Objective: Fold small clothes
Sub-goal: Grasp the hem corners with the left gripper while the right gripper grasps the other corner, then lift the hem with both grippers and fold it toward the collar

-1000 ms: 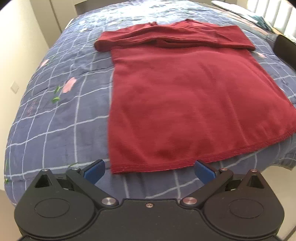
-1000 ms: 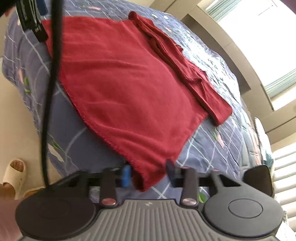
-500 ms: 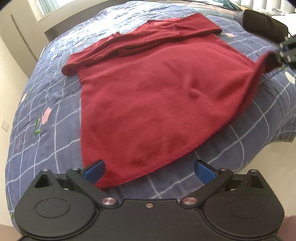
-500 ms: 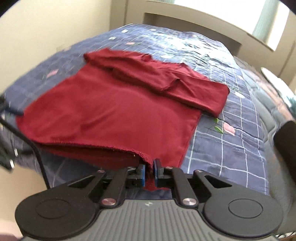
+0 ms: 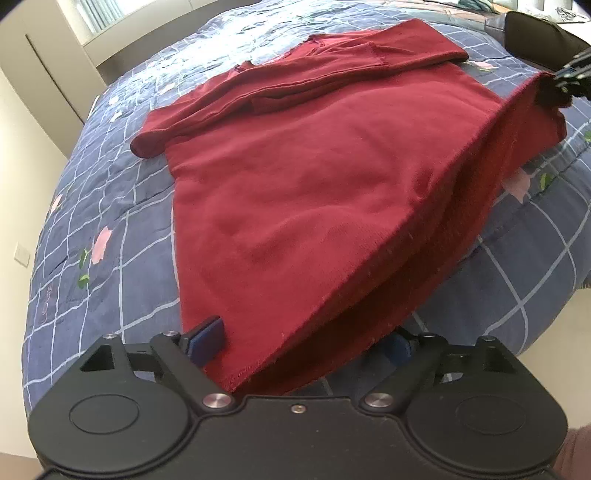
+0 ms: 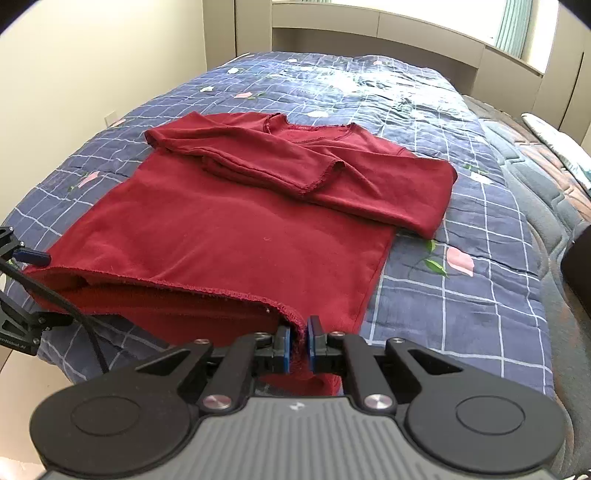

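A dark red long-sleeved shirt [image 5: 303, 177] lies flat on the bed with both sleeves folded across the chest; it also shows in the right wrist view [image 6: 229, 229]. My left gripper [image 5: 299, 343] is open, its blue pads on either side of the shirt's bottom left hem corner, which lies between them. My right gripper [image 6: 298, 345] is shut on the bottom right hem corner and holds it lifted off the bed. The right gripper shows in the left wrist view at the far right [image 5: 565, 79]; the left gripper shows at the left edge of the right wrist view [image 6: 14, 258].
The bed has a blue checked quilt with pink flowers [image 5: 110, 206] [image 6: 461, 295]. A black object [image 5: 535, 33] lies on the bed's right side. A window ledge and cabinets [image 6: 369, 29] stand beyond the bed. A black cable [image 6: 74, 317] hangs near the bed's front edge.
My left gripper has moved forward so the hem corner now lies between its open pads. My right gripper, shut on its corner since half a second ago, has lifted the hem further.
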`<state>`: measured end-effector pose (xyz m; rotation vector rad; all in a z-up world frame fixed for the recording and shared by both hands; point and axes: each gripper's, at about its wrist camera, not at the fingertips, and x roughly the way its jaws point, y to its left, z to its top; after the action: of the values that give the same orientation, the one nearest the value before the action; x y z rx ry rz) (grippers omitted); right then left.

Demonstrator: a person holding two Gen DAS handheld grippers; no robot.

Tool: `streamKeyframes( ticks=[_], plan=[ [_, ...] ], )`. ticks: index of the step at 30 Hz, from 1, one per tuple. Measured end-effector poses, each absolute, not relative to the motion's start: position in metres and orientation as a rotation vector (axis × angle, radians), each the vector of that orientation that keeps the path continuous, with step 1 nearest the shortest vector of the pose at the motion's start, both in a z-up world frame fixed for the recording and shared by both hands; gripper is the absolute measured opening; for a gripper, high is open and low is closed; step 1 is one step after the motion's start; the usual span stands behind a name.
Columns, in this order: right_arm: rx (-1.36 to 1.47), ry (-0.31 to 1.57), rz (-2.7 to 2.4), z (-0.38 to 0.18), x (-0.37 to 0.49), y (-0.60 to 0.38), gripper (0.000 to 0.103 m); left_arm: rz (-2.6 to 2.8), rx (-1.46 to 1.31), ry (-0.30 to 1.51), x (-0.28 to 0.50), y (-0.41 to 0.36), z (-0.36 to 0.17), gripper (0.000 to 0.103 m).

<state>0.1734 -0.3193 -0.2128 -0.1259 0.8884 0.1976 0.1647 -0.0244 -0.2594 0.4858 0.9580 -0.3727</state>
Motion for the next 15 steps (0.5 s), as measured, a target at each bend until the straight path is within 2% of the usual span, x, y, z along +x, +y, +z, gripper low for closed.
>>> streamKeyframes(
  ticks=[4,6,7,8,10,12,14,15],
  plan=[
    [-0.101,0.902,0.213,-0.217,0.181,-0.327,0.01,-0.371,0.526,0.953,0.163,-0.029,-0.257,0.08],
    [-0.09,0.908,0.224,-0.217,0.184,-0.332,0.01,-0.36,0.561,0.941,0.162,-0.032,-0.255,0.07],
    [-0.087,0.91,0.23,-0.217,0.185,-0.333,0.01,-0.352,0.579,0.942,0.163,-0.034,-0.253,0.068],
    [-0.086,0.911,0.237,-0.217,0.187,-0.335,0.01,-0.346,0.587,0.946,0.163,-0.034,-0.252,0.063],
    [-0.083,0.915,0.252,-0.216,0.188,-0.338,0.01,-0.322,0.595,0.954,0.166,-0.035,-0.249,0.046],
    [-0.066,0.922,0.266,-0.215,0.189,-0.34,0.01,-0.275,0.614,0.97,0.171,-0.034,-0.248,0.025],
    [-0.055,0.925,0.277,-0.214,0.19,-0.342,0.01,-0.24,0.595,0.985,0.178,-0.029,-0.244,0.013],
    [-0.051,0.927,0.28,-0.213,0.19,-0.343,0.01,-0.23,0.567,0.997,0.182,-0.026,-0.24,0.012]
  ],
)
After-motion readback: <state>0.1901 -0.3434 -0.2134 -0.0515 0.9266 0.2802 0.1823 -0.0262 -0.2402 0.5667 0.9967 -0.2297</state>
